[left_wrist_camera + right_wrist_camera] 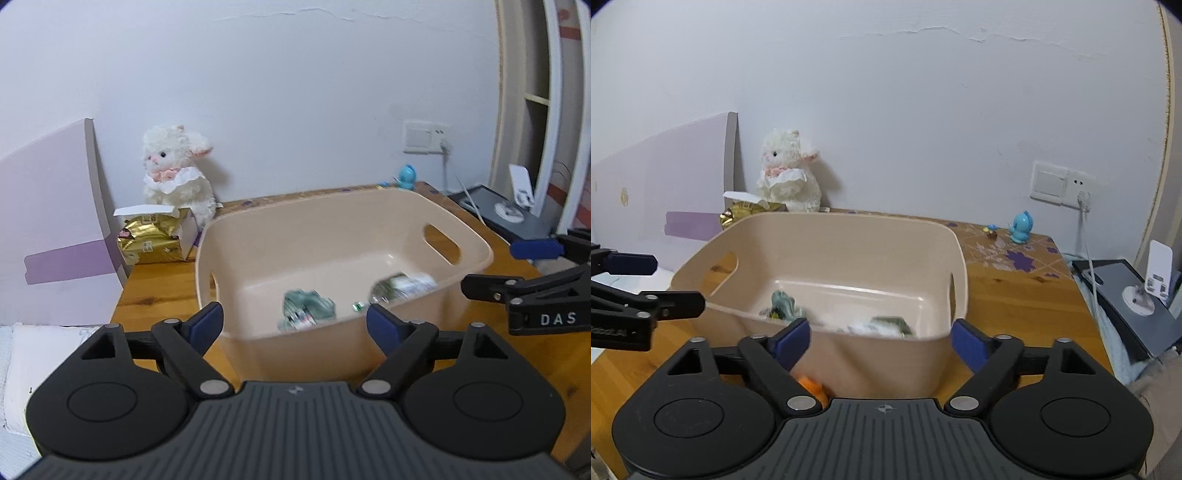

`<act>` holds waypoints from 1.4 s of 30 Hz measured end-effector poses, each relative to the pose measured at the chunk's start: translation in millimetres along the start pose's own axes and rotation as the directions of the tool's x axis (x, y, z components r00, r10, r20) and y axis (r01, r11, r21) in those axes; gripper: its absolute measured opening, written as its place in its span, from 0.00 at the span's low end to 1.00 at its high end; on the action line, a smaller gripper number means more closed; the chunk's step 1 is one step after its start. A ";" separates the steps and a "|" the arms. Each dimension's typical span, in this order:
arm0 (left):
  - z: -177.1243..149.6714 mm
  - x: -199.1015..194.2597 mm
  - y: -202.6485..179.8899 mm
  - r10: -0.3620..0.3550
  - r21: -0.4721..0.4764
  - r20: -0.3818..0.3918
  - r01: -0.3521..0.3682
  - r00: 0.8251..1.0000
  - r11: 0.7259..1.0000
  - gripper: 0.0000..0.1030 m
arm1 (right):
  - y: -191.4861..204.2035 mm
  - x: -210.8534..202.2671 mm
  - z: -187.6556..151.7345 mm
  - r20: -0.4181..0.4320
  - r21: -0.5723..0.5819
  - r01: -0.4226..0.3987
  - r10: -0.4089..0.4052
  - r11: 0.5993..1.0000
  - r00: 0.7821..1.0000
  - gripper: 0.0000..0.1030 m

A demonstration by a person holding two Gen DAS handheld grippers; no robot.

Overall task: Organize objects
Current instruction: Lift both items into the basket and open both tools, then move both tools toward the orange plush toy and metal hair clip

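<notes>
A beige plastic bin (pixel 332 229) with handle cut-outs stands on the wooden table (pixel 162 284). On its floor lie a crumpled greenish packet (pixel 306 312) and a second, blurred packet (pixel 402 286). My left gripper (pixel 295 321) is open at the bin's near wall, holding nothing. My right gripper (pixel 517 267) shows at the bin's right side. In the right wrist view the bin (pixel 849 251) fills the middle, with the packets (pixel 783 306) (pixel 882 326) inside. My right gripper (pixel 881 338) is open and empty before the near rim, with the left gripper (pixel 661 282) at far left. A small orange object (pixel 812 387) lies half hidden under my fingers.
A white plush lamb (pixel 177 170) sits against the wall behind an open box of gold packets (pixel 155 240). A blue figurine (pixel 1021 227) stands at the table's back right, below a wall socket (pixel 1060 182). A dark slab with a white stand (pixel 1145 291) lies to the right; a purple board (pixel 55 221) is left.
</notes>
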State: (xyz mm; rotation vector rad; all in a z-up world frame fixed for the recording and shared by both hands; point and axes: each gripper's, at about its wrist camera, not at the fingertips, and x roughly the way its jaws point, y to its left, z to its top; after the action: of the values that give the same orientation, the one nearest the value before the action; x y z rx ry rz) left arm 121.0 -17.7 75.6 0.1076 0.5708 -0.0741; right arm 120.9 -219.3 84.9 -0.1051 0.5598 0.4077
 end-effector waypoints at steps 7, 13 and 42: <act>-33.4 10.9 -19.8 -0.028 0.022 -0.079 0.030 0.996 0.999 0.85 | -10.3 2.4 -29.5 -0.064 0.004 0.021 -0.021 1.000 0.998 0.88; -54.9 39.8 -34.7 -0.042 0.009 -0.134 0.044 0.990 0.999 0.85 | -17.3 20.7 -54.2 -0.141 0.005 0.041 -0.039 0.999 0.989 0.88; -86.1 99.2 -20.3 0.042 -0.200 -0.140 -0.070 0.989 0.977 0.79 | -21.5 96.6 -89.5 -0.226 0.094 0.036 -0.014 0.995 0.974 1.00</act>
State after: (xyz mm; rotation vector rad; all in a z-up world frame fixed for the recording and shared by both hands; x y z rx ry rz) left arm 156.1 -31.3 -51.9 -0.0723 0.7074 0.0472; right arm 159.7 -223.8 -42.7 -0.0649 0.8007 0.3452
